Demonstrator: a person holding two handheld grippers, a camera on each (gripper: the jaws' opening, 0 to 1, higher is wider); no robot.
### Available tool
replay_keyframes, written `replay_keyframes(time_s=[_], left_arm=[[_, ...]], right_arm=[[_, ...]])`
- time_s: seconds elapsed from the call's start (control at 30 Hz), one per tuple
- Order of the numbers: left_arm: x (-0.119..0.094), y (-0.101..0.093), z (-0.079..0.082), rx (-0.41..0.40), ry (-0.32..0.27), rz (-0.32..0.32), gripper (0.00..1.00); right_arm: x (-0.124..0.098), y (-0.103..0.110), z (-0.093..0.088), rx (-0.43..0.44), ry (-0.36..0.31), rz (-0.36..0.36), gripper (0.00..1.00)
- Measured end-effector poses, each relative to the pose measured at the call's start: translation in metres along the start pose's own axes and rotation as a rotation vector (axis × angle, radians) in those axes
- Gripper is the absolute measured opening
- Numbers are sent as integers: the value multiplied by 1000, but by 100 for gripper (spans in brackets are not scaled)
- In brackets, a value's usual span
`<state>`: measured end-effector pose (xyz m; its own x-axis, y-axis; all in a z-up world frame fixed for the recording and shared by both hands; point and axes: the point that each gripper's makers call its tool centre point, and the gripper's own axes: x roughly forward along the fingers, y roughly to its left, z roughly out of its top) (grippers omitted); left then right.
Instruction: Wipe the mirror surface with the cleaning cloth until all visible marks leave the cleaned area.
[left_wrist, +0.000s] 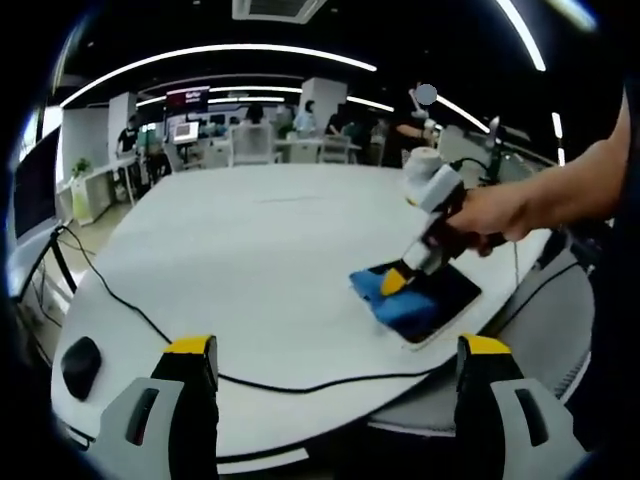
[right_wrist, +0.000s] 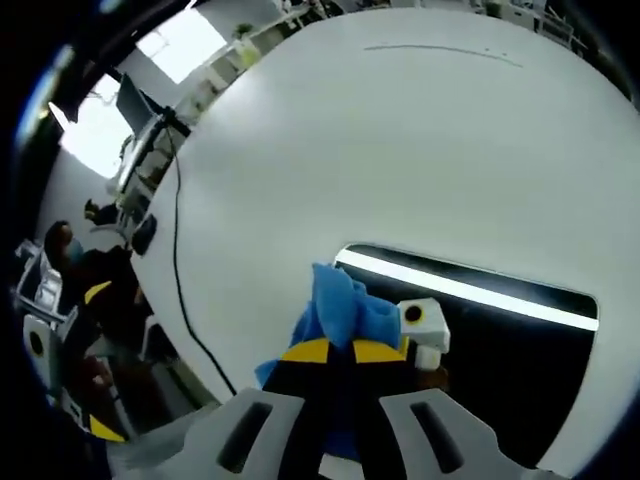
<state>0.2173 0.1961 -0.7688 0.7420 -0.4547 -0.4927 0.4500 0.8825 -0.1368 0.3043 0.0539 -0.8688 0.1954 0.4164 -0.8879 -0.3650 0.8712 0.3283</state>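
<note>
Two grippers: one working, one standing by.
Right gripper (right_wrist: 338, 352): clamped on the blue cleaning cloth (right_wrist: 345, 305), jaws drawn together with the fabric bunched between the yellow tips; in the left gripper view it (left_wrist: 397, 281) reaches in from the right, held by a person's hand (left_wrist: 493, 214).
Left gripper (left_wrist: 335, 352): jaws spread wide with nothing between them, hanging over the near part of the counter (left_wrist: 270, 260), well apart from the mirror.
Mirror (right_wrist: 500, 340): lying flat near the counter's edge, dark glass in a pale frame, reflecting a bright ceiling strip; in the left gripper view it (left_wrist: 445, 300) sits under the cloth (left_wrist: 395, 300).
Cloth position: pressed on the mirror's end nearest the counter's middle, partly draped over the frame onto the counter.
Marks: too small to tell on the dark glass.
Step in hand: the wiping pass, seemingly at one end of the glass.
Next move: likely drag the cloth across the uncovered glass towards the far end, keeping it flat and pressed, without nudging the mirror off the edge.
Other: a black cable (left_wrist: 150, 325) trails over the counter.
</note>
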Motion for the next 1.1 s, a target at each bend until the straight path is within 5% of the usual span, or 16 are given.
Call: replay_keyframes(time_s=[0.57,1.1], left_arm=[[4,0,3,-7,-8,-3,100],[19,-9,7,25,1,-43,100]], right_arm=[[3,-3,3,-30,-10,22,1],[-17,-42,-7,-7,-25,4,1]])
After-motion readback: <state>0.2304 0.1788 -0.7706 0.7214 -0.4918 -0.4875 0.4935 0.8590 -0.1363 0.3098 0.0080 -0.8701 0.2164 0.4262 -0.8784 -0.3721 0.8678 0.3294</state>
